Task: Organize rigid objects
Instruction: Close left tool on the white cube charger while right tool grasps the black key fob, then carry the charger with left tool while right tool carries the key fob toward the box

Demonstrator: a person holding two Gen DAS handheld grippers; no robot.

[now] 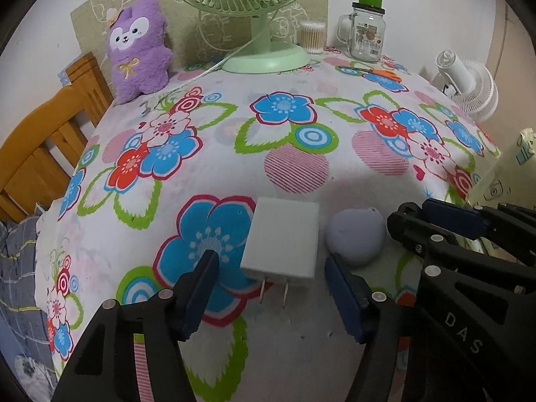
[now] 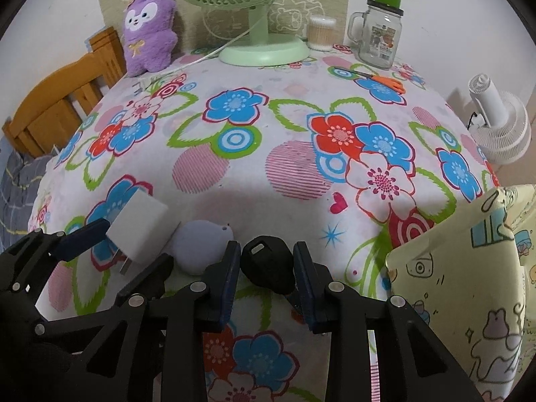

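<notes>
Black two-finger left gripper (image 1: pixel 268 278) with blue pads hangs low over the flower-printed tablecloth (image 1: pixel 301 174), its fingers spread wide and not touching the white rectangular plug-in charger (image 1: pixel 281 243) that lies flat between them, prongs toward the camera. Just right of the charger, almost touching it, sits a rounded pale lilac object (image 1: pixel 356 236). The right gripper (image 2: pixel 267 261) has its blue-padded fingers on either side of a small black car-key-shaped fob (image 2: pixel 266 263); whether they press it I cannot tell. At the right edge stands a cream cartoon-printed box (image 2: pixel 469 268). Far back stand a green desk fan (image 1: pixel 264 26), a purple plush toy (image 1: pixel 137 50) and a glass mug jar (image 1: pixel 366 33)
</notes>
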